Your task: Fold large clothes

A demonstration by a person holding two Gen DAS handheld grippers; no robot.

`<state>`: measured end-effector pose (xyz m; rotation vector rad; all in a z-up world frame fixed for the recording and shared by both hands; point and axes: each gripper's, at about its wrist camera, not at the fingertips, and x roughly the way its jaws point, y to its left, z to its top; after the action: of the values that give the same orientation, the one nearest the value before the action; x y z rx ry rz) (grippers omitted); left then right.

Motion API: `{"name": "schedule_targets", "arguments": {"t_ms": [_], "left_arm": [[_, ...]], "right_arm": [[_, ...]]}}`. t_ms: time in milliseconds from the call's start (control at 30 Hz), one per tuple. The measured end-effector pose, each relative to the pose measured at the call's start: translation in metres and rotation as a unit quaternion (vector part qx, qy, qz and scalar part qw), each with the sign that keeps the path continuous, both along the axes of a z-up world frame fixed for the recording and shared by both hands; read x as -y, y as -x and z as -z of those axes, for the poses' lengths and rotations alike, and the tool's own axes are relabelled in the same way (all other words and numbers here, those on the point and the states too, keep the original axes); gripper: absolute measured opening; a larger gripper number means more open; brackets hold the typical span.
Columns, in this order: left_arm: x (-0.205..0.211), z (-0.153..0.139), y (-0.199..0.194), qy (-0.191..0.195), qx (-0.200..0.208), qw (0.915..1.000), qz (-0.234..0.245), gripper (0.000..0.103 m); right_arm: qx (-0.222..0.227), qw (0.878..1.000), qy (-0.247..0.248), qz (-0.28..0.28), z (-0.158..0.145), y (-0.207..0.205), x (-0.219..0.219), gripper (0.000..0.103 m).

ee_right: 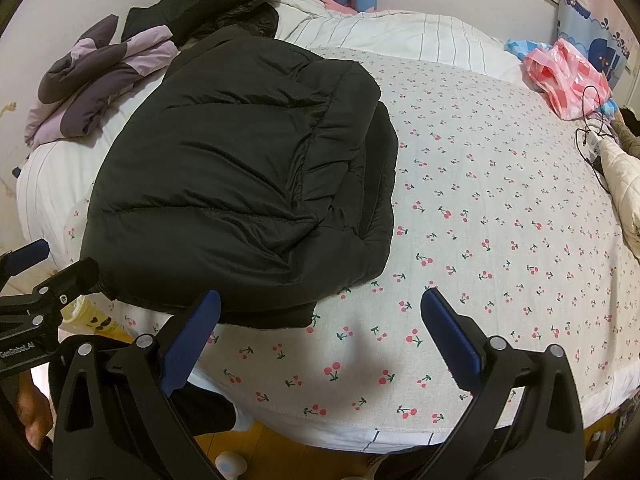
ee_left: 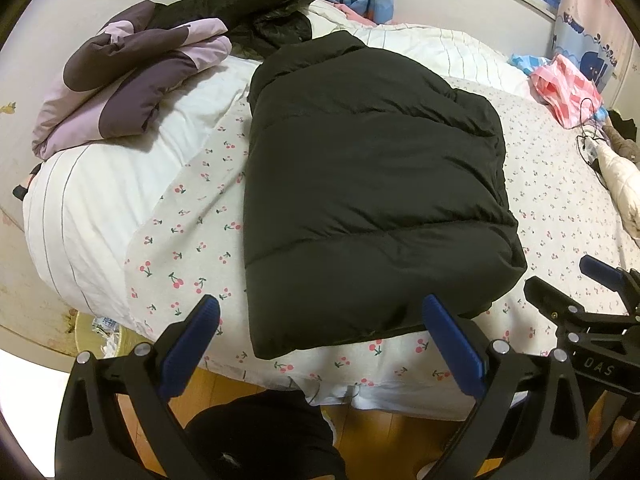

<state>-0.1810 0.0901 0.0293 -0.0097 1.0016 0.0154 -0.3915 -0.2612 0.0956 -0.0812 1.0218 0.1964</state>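
Readable writing: the left gripper's body, seen at 9 o'clock in the right wrist view, bears "GenRobot.AI"; the right gripper's body, seen at 4 o'clock in the left wrist view, bears the letters "DAS".

Left gripper [ee_left: 320, 340]: blue-padded fingers spread wide, holding nothing and touching nothing. It hangs above the near edge of the bed, with the hem of the black puffer jacket [ee_left: 368, 184] lying between and just beyond its fingertips.

Right gripper [ee_right: 320, 340]: fingers likewise spread wide and bare of any load, poised over the cherry-print sheet [ee_right: 500, 208]. The jacket's lower right corner lies just beyond its left finger.

Black puffer jacket: folded into a compact, roughly rectangular bundle with quilted horizontal seams, its surface puffed and lightly creased. In the right wrist view a sleeve or side panel is doubled under along the bundle's 3 o'clock edge. It rests on the sheet, its collar end toward 12 o'clock, its hem at the bed's near edge.

Surroundings, left to right: a purple and lilac garment [ee_left: 132, 80] at 10 o'clock, a crumpled black garment [ee_left: 256, 8] at 11 o'clock, a striped white duvet [ee_left: 100, 184], and a pink plastic bag [ee_right: 564, 76] at 2 o'clock.
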Motion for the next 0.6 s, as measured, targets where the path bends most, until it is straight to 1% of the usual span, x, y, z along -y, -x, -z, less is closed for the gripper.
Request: {"name": "schedule_targets", "arguments": {"t_ms": [100,300,600], "left_arm": [[-0.0002,-0.0005,0.0005,0.000,0.001,1.0000,0.001,0.097],[0.0004,-0.0031,0.0011,-0.012,0.008,0.9999,-0.001,0.097],[0.0015,-0.0045,0.0038,-0.013,0.009,0.9999,0.002,0.097]], "right_arm": [[0.001,1.000,0.001,0.002,-0.0001,0.0012,-0.0009,0.097],[0.001,1.000,0.001,0.001,-0.0007,0.0020,-0.0018,0.097],[0.002,1.000,0.003,0.001,-0.0013,0.0029,-0.0029,0.097]]}}
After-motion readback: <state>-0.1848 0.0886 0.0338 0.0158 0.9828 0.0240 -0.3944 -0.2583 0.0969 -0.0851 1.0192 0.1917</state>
